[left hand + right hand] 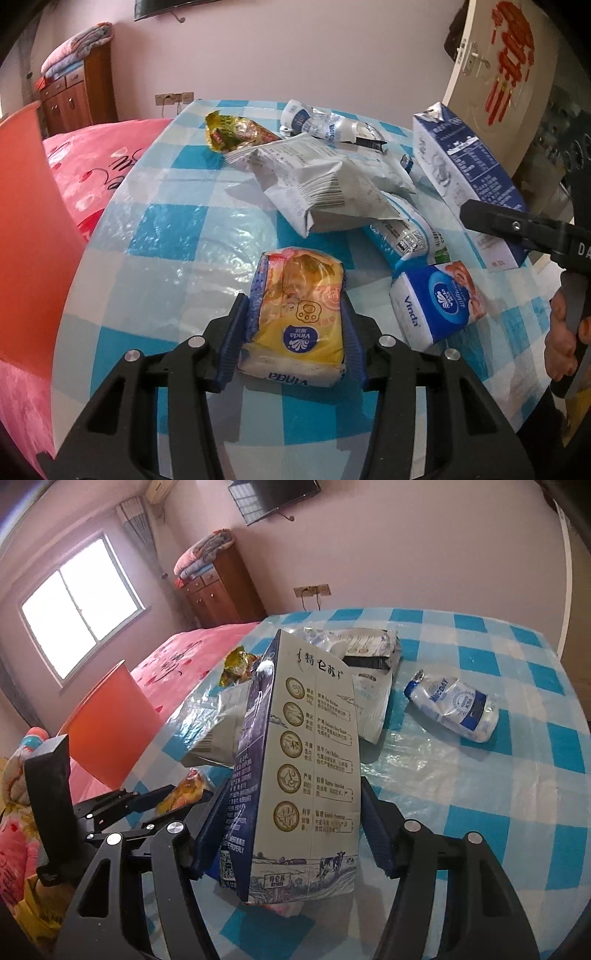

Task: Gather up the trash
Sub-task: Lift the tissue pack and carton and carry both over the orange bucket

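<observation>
My left gripper (293,314) is shut on a yellow Vinda tissue pack (299,314) that rests on the blue checked table (166,229). My right gripper (295,808) is shut on a blue and white milk carton (299,760), held tilted above the table; the carton also shows in the left wrist view (469,177). Loose trash lies on the table: a grey foil bag (325,184), a yellow-green wrapper (236,131), a crumpled white and blue pouch (325,122), a blue Vinda tissue pack (436,306) and a white milk pouch (454,709).
An orange bin (29,221) stands at the table's left edge, also in the right wrist view (110,723). A pink bed (177,661) lies behind it. A wooden cabinet (221,587) stands by the far wall. A door (498,70) is at the right.
</observation>
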